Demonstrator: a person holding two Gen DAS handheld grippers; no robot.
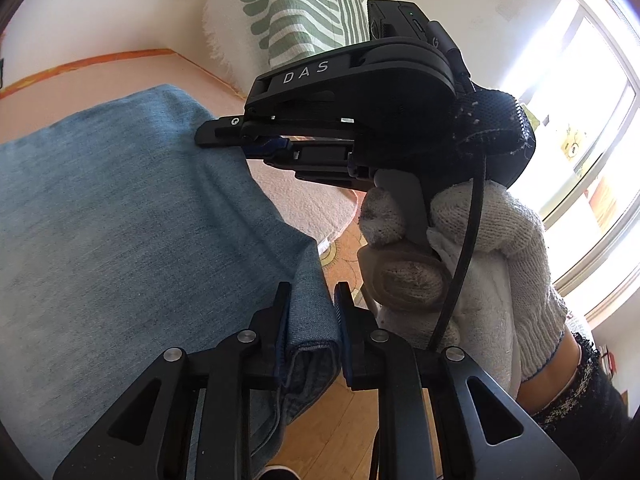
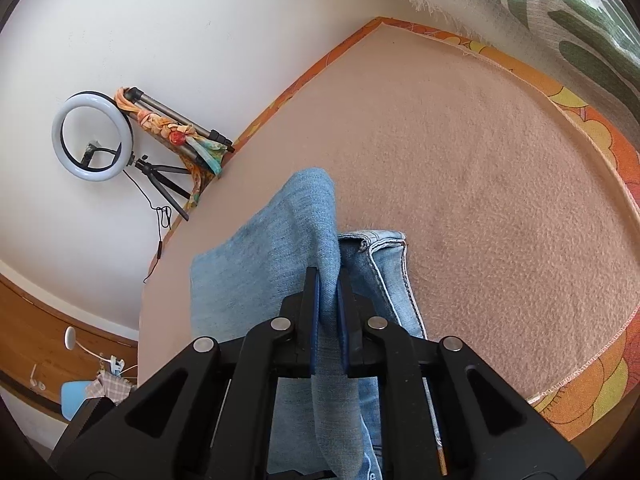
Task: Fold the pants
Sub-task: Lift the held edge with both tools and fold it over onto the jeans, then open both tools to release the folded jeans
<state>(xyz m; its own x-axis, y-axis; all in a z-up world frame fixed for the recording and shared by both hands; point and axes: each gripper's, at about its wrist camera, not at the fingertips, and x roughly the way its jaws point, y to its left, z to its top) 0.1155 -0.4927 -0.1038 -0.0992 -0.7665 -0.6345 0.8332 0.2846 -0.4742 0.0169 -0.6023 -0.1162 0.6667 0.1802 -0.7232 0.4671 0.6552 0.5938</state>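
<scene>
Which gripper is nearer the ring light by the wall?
Right. The right gripper, clamped on the jeans, has the ring light in view; the left gripper sees none.

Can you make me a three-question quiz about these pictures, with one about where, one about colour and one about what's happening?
1. Where do the jeans lie?
A. on the pinkish blanket
B. in a basket
C. on a chair

2. What colour are the jeans?
A. red
B. light blue
C. black

3. What is the left gripper doing?
A. holding a cup
B. hanging open and empty
C. pinching a fold of denim

Answers: 1 A, the denim spreads over the blanket. 2 B, the cloth is pale blue in both views. 3 C, folded denim sits between its fingers; the right gripper pinches denim too.
</scene>
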